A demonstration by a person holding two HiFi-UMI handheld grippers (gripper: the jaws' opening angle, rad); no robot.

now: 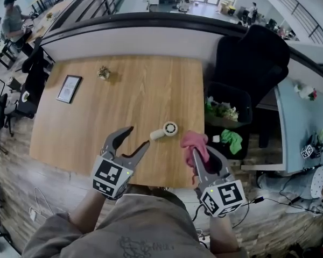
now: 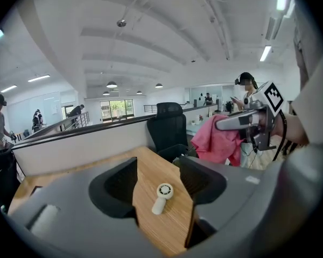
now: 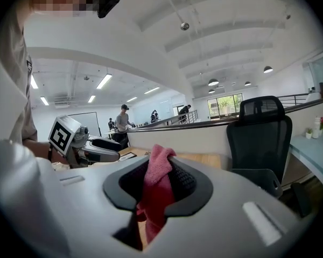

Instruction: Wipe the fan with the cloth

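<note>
Handheld fan (image 1: 166, 131): white, lying flat on the wooden table (image 1: 129, 90), near the front edge, between your two grippers. Long axis runs roughly left to right in the head view. The round head sits at the right end and a touch farther from you; the handle points left and slightly toward you, at the left gripper (image 1: 139, 136). The round grille faces up.

Left gripper: jaws wide apart, clamped on nothing. In the left gripper view the fan shows on the table in the gap beyond them, apart from both jaws, handle end nearer.

Right gripper (image 1: 202, 157): jaws clamped on the pink cloth (image 1: 195, 143). The cloth bunches up out of the jaws and hangs below them. It is held above the table's front right corner, just right of the fan's head; contact cannot be told.
</note>
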